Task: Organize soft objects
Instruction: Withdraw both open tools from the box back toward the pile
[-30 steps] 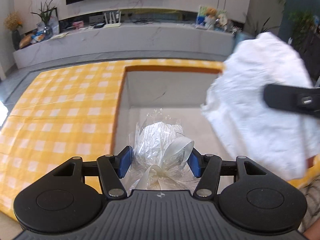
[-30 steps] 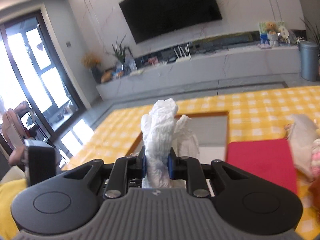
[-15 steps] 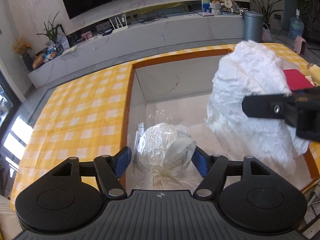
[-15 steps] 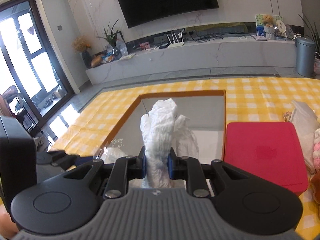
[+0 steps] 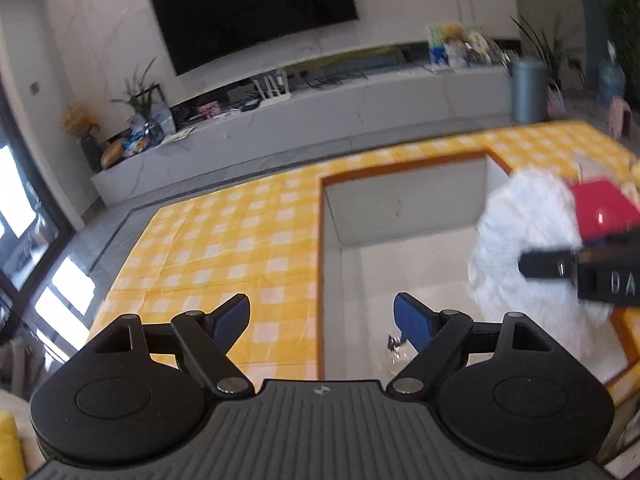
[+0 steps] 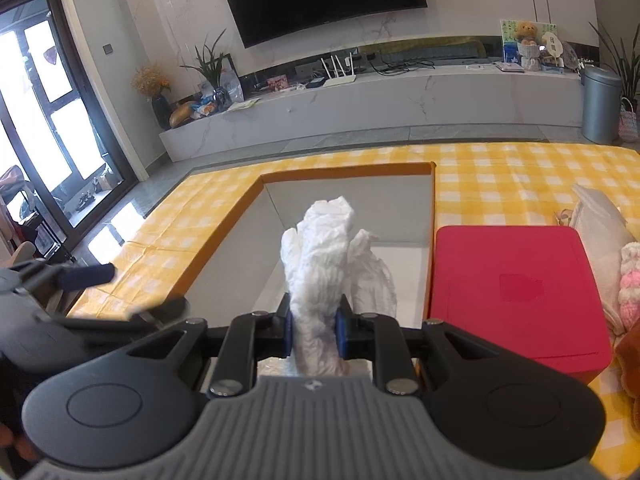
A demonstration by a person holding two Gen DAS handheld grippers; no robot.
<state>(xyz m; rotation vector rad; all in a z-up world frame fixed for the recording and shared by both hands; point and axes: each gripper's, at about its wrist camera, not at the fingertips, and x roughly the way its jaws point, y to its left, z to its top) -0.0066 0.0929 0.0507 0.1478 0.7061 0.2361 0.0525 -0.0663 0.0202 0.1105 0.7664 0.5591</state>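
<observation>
- The counter (image 6: 520, 168), spread with a yellow-and-white checked cloth (image 5: 224, 240), fills the foreground of both views, with a living room behind it.
- An open box (image 6: 352, 200) with orange rims and pale inner walls stands on the counter; in the left wrist view its near left rim runs between the left gripper's two blue pads.
- A red lid (image 6: 516, 288) lies flat just beside the box's right wall.
- The right gripper (image 6: 314, 332) has its jaws clenched on a crumpled white cloth (image 6: 324, 248), which stands up from between the blue pads and hangs over the box's interior. In the left wrist view the same cloth (image 5: 528, 236) shows blurred at the right side of the box.
- The left gripper (image 5: 322, 320) has jaws spread wide and still opening, with nothing gripped between them.
- A scrap of clear wrapping (image 5: 394, 350) peeks out on the box floor beside the left gripper's right-hand pad; the rest of it is hidden.
- At the right edge of the right wrist view, more soft things lie on the counter: a white pouch (image 6: 600, 232) and a pink-and-white knitted piece (image 6: 630, 280).
</observation>
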